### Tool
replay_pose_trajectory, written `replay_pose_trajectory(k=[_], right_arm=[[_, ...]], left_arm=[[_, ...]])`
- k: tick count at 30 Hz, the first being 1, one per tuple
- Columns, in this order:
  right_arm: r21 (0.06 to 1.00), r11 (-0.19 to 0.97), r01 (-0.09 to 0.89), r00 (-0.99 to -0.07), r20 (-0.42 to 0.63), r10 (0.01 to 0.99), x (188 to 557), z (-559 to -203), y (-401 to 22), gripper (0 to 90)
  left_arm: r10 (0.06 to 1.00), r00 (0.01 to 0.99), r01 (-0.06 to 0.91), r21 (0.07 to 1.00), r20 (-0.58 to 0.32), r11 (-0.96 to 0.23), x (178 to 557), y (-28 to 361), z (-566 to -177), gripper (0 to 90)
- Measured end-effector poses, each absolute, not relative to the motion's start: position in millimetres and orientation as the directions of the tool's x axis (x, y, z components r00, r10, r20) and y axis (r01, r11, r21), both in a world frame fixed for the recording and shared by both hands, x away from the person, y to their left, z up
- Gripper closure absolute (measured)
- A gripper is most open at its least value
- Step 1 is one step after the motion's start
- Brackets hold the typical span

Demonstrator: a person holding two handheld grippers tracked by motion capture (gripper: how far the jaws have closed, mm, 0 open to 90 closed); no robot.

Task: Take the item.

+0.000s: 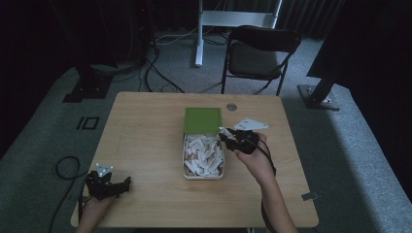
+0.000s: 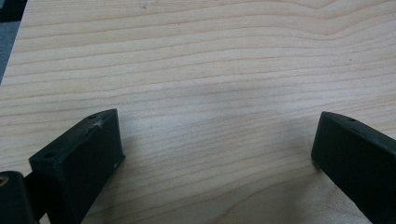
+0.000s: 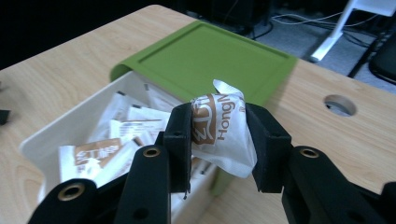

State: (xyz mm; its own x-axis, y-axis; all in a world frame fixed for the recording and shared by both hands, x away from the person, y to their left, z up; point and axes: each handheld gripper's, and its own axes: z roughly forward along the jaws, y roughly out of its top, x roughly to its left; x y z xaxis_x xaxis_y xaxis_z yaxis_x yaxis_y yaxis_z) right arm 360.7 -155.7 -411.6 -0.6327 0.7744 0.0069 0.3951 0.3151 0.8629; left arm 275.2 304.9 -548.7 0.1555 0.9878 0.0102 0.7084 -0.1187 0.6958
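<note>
Starting at the left, our left gripper (image 1: 108,184) rests near the front-left corner of the worktop (image 1: 145,141), its jaws standing wide apart with nothing but bare wood between them, well away from the work. We judge it best left parked there, since the step in hand seems to need only one hand.

In the middle stands the white box (image 1: 185,160), full of small sachets (image 1: 203,154), with its green lid (image 1: 202,120) slid back toward the far side.

To the right, our right gripper (image 1: 229,138) is clamped on one sachet (image 3: 219,133), a white packet with brown print, pinched across its middle between the two pads and held just above the box's right rim, beside the lid's near edge. The step, as we read it, is carrying this one sachet out of the box.

To do it well we should keep the squeeze steady, since the packet is soft and crumpled and could slip out sideways. We should lift clear of the rim before travelling, so the loose lower end does not catch the wall or drag a neighbour out, then set it on open wood at the right.
</note>
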Motion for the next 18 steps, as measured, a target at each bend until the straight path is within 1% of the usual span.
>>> replay_pose_trajectory(k=[18], right_arm=[[0.865, 0.272, 0.422, -0.546, 0.003, 0.838, 368, -433, -189, 64.1]], left_arm=[[0.988, 0.155, 0.708, 0.696, 0.011, -0.119, 275, 305, -549, 2.7]])
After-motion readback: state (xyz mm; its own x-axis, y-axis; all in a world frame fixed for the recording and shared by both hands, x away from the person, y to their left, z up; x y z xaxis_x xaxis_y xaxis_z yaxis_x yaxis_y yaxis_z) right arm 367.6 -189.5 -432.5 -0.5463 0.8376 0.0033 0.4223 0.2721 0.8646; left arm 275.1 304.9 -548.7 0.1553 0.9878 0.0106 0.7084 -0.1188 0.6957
